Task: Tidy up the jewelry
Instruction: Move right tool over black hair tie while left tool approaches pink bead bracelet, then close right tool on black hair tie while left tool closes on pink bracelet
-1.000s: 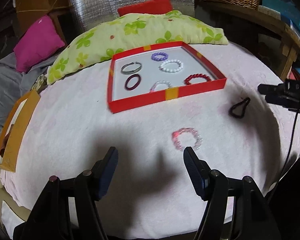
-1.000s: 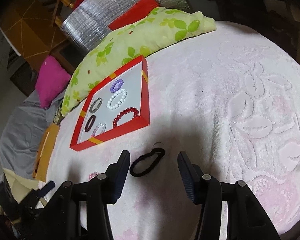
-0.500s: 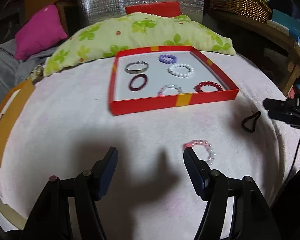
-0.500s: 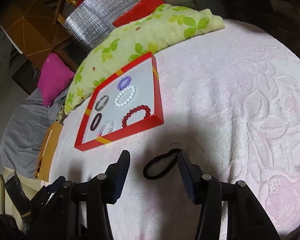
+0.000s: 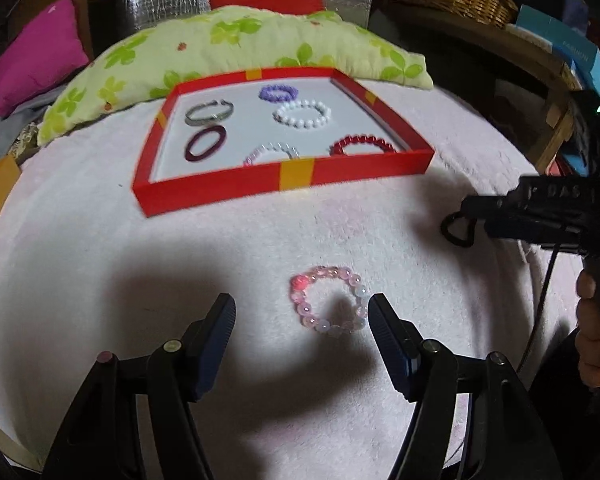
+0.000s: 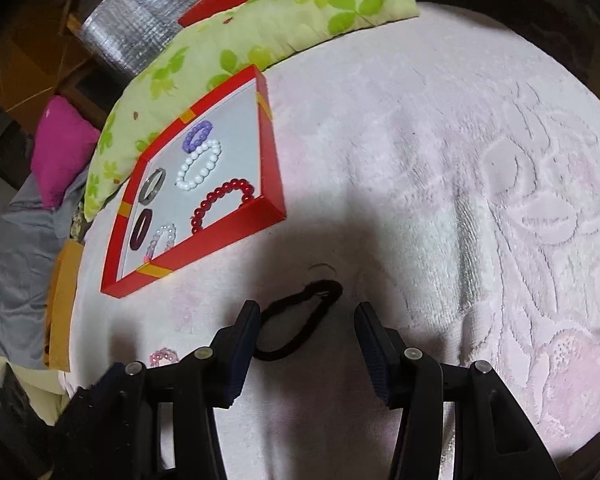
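Left claw (image 5: 302, 312) stands with its jaws apart and nothing gripped; the pink bead bracelet (image 5: 327, 300) lies flat on the pale pink towel (image 5: 100, 260) just ahead of the tips, nearer the right-hand finger and close by that finger's tip — contact cannot be confirmed. Right claw (image 6: 306, 312) also stands parted, at a narrower gap, holding nothing; the black hair tie (image 6: 300, 320) lies on the towel between and just ahead of its fingers, one end of the loop running close to the left-hand finger (image 6: 244, 332).

Red tray (image 5: 284, 176) sits further back on the towel, well apart from both loose items. Inside it, laid out separately: a silver bangle (image 5: 209, 112), a purple bracelet (image 5: 278, 92), a white pearl bracelet (image 5: 303, 114), a dark maroon band (image 5: 205, 144), a clear-and-pink bead bracelet (image 5: 272, 152) and a red bead bracelet (image 5: 364, 145) — the last two partly hidden by the near wall.

Green floral pillow (image 5: 236, 44) lies behind the tray, touching its far edge. A person's hand (image 5: 594, 328) shows at the right of the left wrist view, on the right claw's grip.
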Motion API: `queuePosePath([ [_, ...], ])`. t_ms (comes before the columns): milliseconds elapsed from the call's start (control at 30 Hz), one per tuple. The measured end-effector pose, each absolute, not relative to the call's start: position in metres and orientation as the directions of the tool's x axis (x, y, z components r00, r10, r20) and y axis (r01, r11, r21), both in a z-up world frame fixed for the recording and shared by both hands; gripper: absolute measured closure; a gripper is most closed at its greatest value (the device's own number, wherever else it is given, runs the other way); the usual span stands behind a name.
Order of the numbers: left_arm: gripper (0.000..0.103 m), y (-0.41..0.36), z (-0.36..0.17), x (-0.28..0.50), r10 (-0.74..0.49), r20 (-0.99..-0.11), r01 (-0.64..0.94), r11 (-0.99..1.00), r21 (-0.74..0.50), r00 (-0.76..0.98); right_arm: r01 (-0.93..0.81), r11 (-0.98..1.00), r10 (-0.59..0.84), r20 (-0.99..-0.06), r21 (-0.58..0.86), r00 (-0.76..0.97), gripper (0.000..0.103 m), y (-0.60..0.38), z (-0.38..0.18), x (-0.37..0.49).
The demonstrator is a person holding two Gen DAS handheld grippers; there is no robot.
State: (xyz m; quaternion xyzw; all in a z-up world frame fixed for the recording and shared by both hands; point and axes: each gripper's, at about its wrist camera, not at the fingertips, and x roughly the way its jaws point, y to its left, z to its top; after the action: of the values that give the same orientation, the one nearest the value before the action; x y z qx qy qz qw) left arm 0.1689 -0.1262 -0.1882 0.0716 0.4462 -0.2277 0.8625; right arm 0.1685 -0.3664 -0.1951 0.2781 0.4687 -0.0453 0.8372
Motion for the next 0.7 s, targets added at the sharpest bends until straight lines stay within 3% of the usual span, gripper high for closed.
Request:
queuePosePath([
  [133, 0.035, -0.132, -0.195, 0.170, -0.315, -0.806, 0.468, 0.882, -0.053, 0.502, 0.335, 0.850, 0.170, -0.814, 0.406, 0.555, 0.049, -0.364, -0.196, 0.170],
  [167, 0.045, -0.135, -0.197, 0.168, -0.310, -0.804, 0.480, 0.877, -0.036, 0.507, 0.333, 0.856, 0.161, -0.817, 0.394, 0.554, 0.049, -0.363, -0.196, 0.171],
  [233, 0.054, -0.137, -0.199, 0.167, -0.320, -0.802, 0.498, 0.867, -0.032, 0.504, 0.328, 0.873, 0.132, -0.822, 0.361, 0.553, 0.052, -0.357, -0.195, 0.174],
  [333, 0.078, -0.136, -0.197, 0.169, -0.336, -0.792, 0.519, 0.855, -0.029, 0.510, 0.315, 0.899, 0.085, -0.828, 0.303, 0.554, 0.070, -0.348, -0.196, 0.180],
  [467, 0.094, -0.124, -0.195, 0.176, -0.346, -0.791, 0.506, 0.861, -0.053, 0.505, 0.281, 0.931, 0.040, -0.829, 0.234, 0.558, 0.089, -0.335, -0.195, 0.183],
  [567, 0.095, -0.110, -0.193, 0.182, -0.335, -0.789, 0.476, 0.877, -0.063, 0.515, 0.258, 0.946, 0.017, -0.825, 0.196, 0.566, 0.090, -0.329, -0.193, 0.181],
  [700, 0.095, -0.088, -0.189, 0.189, -0.334, -0.780, 0.433, 0.897, -0.091, 0.529, 0.239, 0.939, 0.060, -0.803, 0.247, 0.594, 0.091, -0.333, -0.187, 0.176],
])
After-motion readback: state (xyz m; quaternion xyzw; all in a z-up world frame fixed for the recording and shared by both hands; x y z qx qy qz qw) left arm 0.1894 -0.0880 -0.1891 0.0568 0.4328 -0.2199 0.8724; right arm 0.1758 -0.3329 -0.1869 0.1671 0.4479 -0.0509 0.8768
